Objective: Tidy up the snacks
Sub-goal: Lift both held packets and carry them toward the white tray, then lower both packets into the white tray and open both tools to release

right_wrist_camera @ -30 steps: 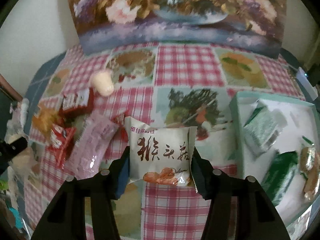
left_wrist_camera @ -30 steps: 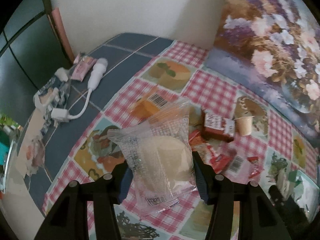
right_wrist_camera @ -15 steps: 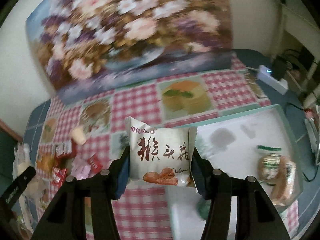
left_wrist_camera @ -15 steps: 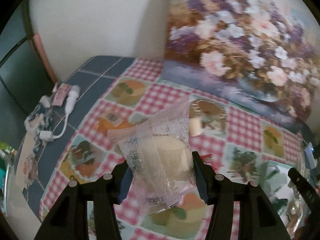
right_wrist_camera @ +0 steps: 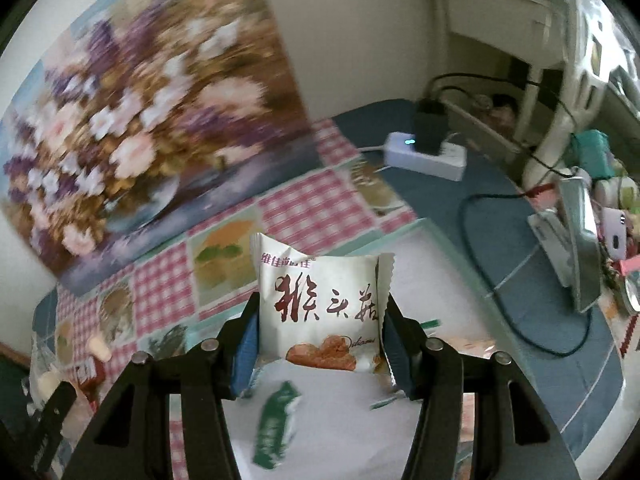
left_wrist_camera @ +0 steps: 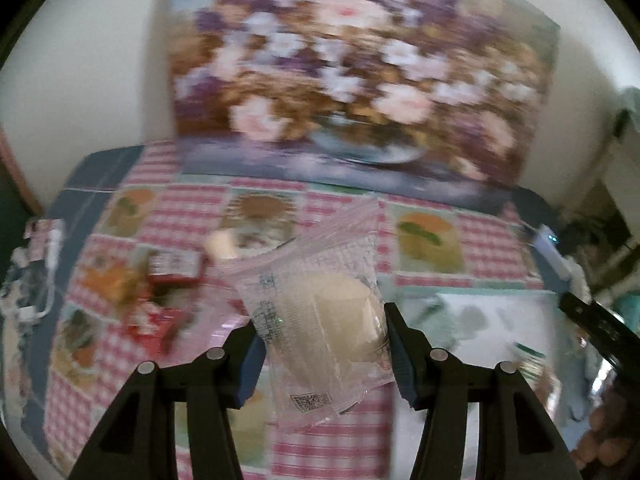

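Observation:
My left gripper (left_wrist_camera: 324, 344) is shut on a clear-wrapped pale cake (left_wrist_camera: 320, 316), held above the checked tablecloth near the left edge of the white tray (left_wrist_camera: 500, 320). My right gripper (right_wrist_camera: 318, 340) is shut on a white snack packet with red Chinese lettering (right_wrist_camera: 320, 308), held over the white tray (right_wrist_camera: 440, 280). A green-and-white packet (right_wrist_camera: 276, 424) lies in the tray below it. Red snack packets (left_wrist_camera: 172, 268) and a small cream cup (left_wrist_camera: 222, 244) lie on the cloth at the left.
A large flower painting (left_wrist_camera: 352, 80) leans on the wall behind the table. A white power strip with a black plug (right_wrist_camera: 426, 152) and black cables (right_wrist_camera: 500, 300) lie right of the tray. A white cable (left_wrist_camera: 50, 264) lies at the table's left edge.
Both grippers have swung to the right with their packets still held. The right gripper is now over the tray; the left has left the snack pile and neared the tray's edge.

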Tool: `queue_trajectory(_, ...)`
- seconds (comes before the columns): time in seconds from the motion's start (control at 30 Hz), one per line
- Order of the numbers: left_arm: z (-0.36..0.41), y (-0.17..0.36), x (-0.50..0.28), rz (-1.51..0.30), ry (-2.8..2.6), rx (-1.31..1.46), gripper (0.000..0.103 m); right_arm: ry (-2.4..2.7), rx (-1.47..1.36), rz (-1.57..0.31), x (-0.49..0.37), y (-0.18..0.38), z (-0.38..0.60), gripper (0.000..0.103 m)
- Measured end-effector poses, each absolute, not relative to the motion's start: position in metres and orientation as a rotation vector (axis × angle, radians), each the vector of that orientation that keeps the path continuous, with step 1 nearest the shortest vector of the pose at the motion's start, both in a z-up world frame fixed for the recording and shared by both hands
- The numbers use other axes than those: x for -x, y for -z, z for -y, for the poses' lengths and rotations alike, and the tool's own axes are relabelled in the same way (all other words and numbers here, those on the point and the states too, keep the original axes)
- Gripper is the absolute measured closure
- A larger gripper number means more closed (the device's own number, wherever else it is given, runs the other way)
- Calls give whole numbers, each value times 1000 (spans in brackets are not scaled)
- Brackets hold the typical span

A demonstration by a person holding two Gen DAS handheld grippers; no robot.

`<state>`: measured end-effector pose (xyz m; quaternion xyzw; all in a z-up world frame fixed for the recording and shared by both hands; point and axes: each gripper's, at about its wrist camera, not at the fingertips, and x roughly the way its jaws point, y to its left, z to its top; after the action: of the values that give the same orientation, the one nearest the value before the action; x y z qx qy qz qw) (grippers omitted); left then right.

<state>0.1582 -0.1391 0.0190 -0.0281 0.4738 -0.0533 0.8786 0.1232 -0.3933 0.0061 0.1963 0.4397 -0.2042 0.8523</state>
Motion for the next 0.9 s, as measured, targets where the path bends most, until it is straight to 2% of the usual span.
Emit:
queue_trajectory(0.3,218,-14,-155,-991,260,-16,46,465,-446,-935,-116,6,428,46)
queue_trajectory(0.53,263,8,-162,-1010,341,-64,46,459,-471,-1027,-125,45,437,45)
queue_trajectory(0.9,285,43,-176,-1043,380,-16,45,484,-477,-1068,-129,70,448,45)
